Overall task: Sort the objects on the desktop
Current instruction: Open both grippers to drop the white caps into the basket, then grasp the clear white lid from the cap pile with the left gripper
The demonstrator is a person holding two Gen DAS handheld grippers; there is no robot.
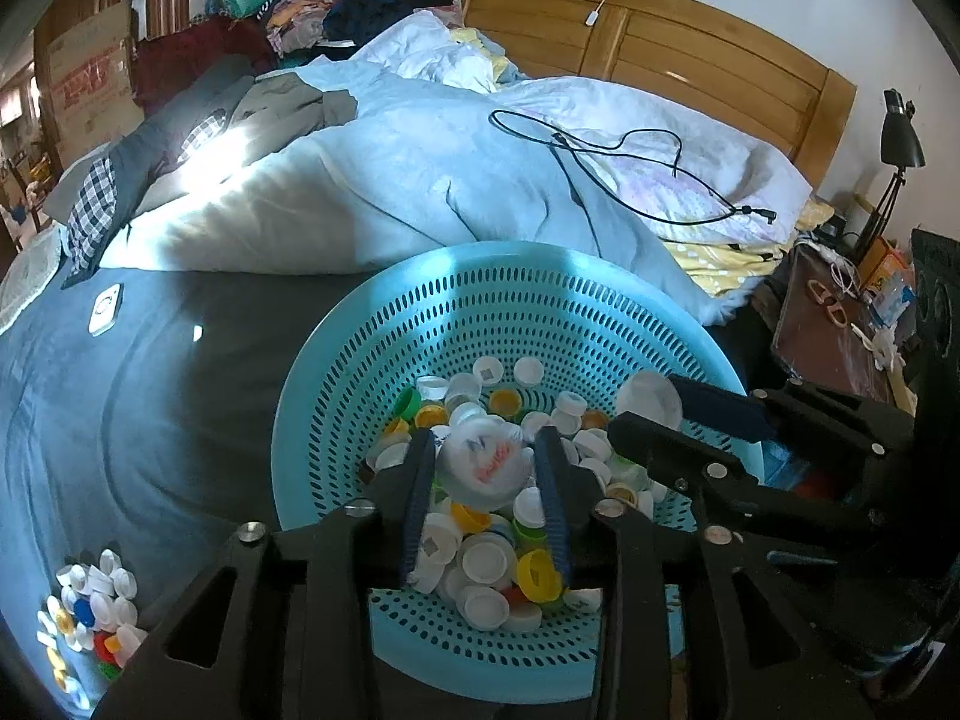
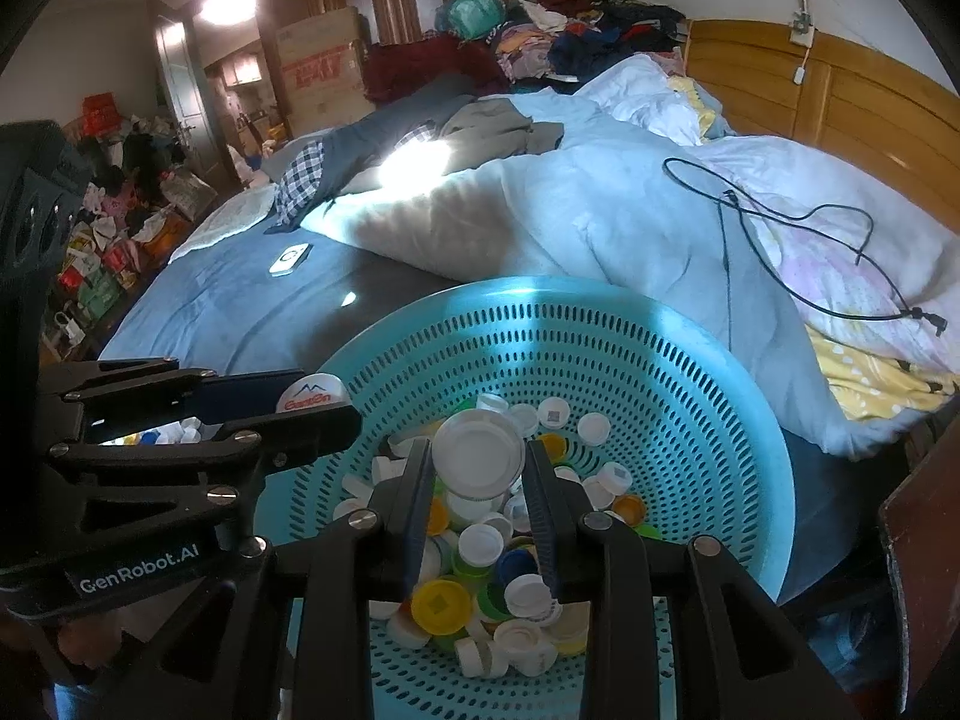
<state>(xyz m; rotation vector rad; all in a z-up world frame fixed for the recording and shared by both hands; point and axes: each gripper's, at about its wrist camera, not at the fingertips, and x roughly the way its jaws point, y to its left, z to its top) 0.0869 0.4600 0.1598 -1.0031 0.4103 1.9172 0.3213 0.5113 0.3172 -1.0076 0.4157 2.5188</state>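
**Both grippers loaded over the basket**

Left gripper (image 1: 486, 468) clamps a large white plastic lid with red lettering (image 1: 487, 468); right gripper (image 2: 477, 462) clamps a plain large white plastic lid (image 2: 478, 452). Both hang above the round turquoise perforated basket (image 1: 336, 372) of mixed bottle caps (image 1: 510, 564). Likely pulling big lids out. Sorted cap pile (image 1: 90, 618) sits at the bed's near left edge.

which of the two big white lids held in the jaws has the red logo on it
The lid in the left gripper: its lid shows red lettering. The right gripper's lid is plain white.
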